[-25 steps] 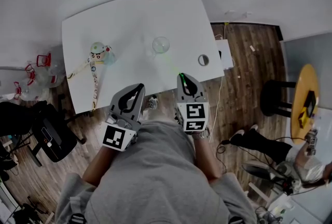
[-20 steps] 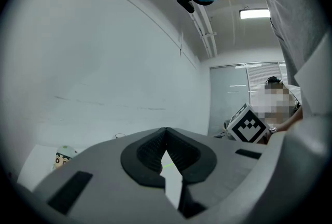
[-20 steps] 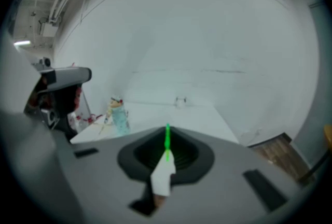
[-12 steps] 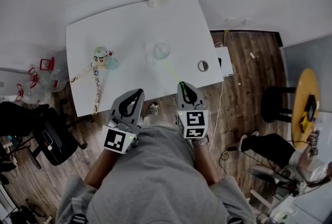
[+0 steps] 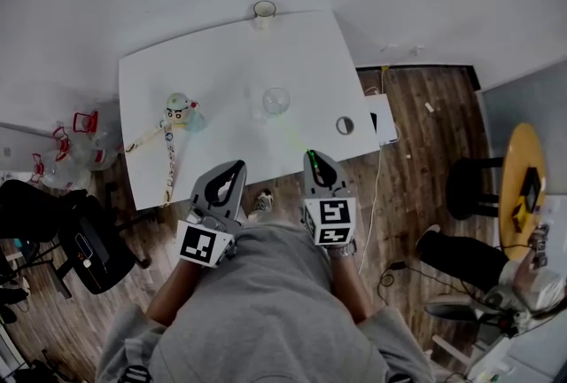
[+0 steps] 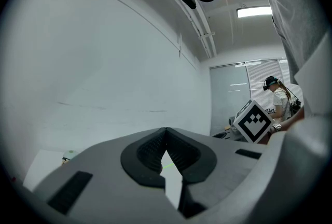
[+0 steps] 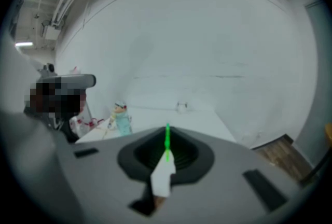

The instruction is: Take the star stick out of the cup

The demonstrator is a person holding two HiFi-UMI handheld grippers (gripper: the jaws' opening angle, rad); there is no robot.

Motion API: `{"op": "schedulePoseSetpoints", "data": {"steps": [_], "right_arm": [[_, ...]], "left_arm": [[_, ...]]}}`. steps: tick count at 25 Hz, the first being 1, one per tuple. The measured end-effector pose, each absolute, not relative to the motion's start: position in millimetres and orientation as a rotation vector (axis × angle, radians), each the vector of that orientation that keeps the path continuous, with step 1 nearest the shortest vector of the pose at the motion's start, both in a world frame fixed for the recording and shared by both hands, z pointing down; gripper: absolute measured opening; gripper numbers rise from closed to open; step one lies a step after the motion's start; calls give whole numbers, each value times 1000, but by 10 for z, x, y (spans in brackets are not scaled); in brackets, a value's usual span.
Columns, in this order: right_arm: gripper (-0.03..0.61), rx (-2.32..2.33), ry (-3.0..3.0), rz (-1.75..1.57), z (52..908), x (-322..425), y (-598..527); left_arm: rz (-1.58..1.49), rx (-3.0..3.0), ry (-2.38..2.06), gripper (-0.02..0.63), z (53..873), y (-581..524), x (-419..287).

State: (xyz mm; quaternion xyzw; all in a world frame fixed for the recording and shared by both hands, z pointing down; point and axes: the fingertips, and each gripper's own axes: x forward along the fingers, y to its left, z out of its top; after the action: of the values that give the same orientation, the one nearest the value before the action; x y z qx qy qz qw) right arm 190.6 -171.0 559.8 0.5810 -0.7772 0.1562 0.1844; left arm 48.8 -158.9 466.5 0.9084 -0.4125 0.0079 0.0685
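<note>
Floorboards point(image 5: 416, 106) surround the white table point(image 5: 221, 62); right claw point(image 7: 167, 132) pinches the green star stick point(image 7: 167, 144), left claw point(image 6: 166, 132) closed.

Right gripper point(image 7: 167, 134) jaws pinched on a thin green stick point(image 7: 167, 143), its tip poking past them. Beyond, white table point(image 7: 199, 116); figure-topped bottle point(image 7: 121, 118) left, small cup point(image 7: 181, 107) at far edge, wood floor point(image 7: 280, 153) right.

No legible txt or nos., just b/w patterns on tool cubes point(image 5: 203, 244) point(image 5: 330, 222)

Two cups point(image 5: 263, 11) point(image 5: 275, 100), one stick point(image 7: 167, 140), two grippers point(image 5: 237, 166) point(image 5: 311, 155)
</note>
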Motion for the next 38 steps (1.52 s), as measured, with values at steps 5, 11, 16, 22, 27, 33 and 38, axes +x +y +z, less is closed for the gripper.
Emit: {"op": "schedulePoseSetpoints", "data": {"steps": [5, 11, 16, 22, 27, 33, 38], "right_arm": [[44, 1655, -2237, 443, 5445, 1826, -1703], [44, 1683, -2293, 395, 5172, 1803, -1780], [44, 1717, -2334, 359, 4944, 1795, -1852], [44, 1748, -2378, 283, 4651, 1786, -1844], [44, 1776, -2408, 196, 4365, 1791, -1894], [44, 1799, -2456, 123, 4040, 1766, -1962], [44, 1810, -2486, 48, 3758, 1757, -1980]], "left_arm": [[13, 2753, -1263, 31, 4607, -1590, 414], [-12, 2768, -1291, 31, 4489, -1643, 352], [-23, 2839, -1314, 31, 4391, -1673, 299], [-88, 2858, -1346, 31, 4171, -1694, 228], [-127, 2868, -1401, 31, 3926, -1827, 113], [-159, 2894, -1468, 31, 3675, -2000, -41], [-203, 2929, -1500, 31, 3395, -2036, -105]]}}
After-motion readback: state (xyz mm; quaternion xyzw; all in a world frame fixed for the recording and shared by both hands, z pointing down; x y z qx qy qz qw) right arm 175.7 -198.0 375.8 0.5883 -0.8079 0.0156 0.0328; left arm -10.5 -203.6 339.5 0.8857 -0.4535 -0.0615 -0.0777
